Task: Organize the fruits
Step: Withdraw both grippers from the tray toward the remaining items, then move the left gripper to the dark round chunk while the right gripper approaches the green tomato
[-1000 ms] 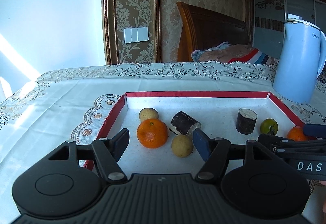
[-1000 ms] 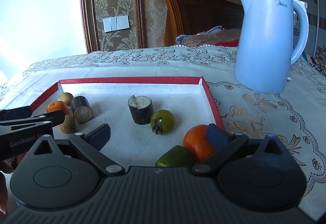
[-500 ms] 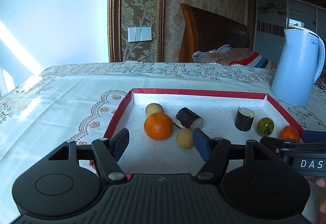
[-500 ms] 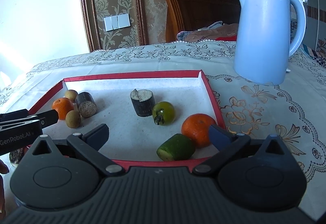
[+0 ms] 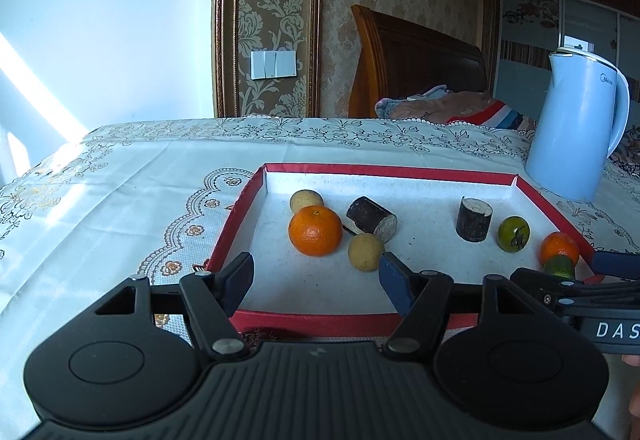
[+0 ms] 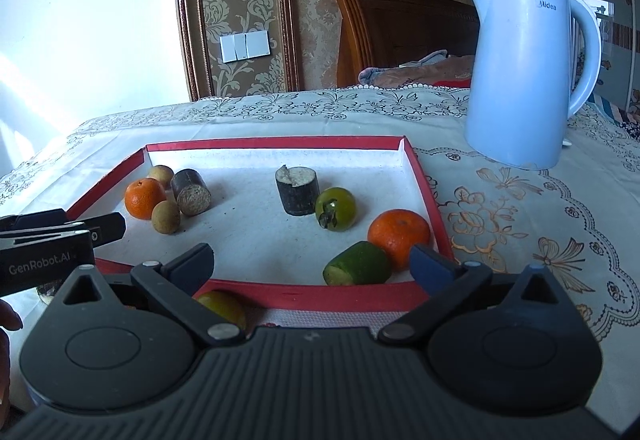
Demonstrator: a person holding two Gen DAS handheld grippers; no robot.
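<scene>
A red-rimmed white tray [image 5: 384, 171] [image 6: 424, 183] holds the fruit. At its left lie an orange [image 5: 315, 230] [image 6: 144, 197], two small tan round fruits [image 5: 365, 252] [image 5: 306, 200] and a dark cut stalk piece [image 5: 372, 220]. At its right stand a second dark stalk piece [image 6: 298, 189], a green tomato [image 6: 335, 208], an orange [image 6: 398, 233] and a green cut piece [image 6: 357, 264]. My left gripper [image 5: 316, 276] is open and empty over the tray's near left edge. My right gripper [image 6: 312, 264] is open and empty over the near right edge.
A light blue kettle [image 6: 524, 79] stands on the lace tablecloth [image 5: 120, 191] right of the tray. A yellow-green fruit [image 6: 222, 307] lies outside the tray's near rim, under my right gripper. A wooden headboard and bedding lie behind the table.
Both grippers have drawn back and risen from the tray, so the fruits look smaller and the near rim shows. Both stay open. No fruit has moved.
</scene>
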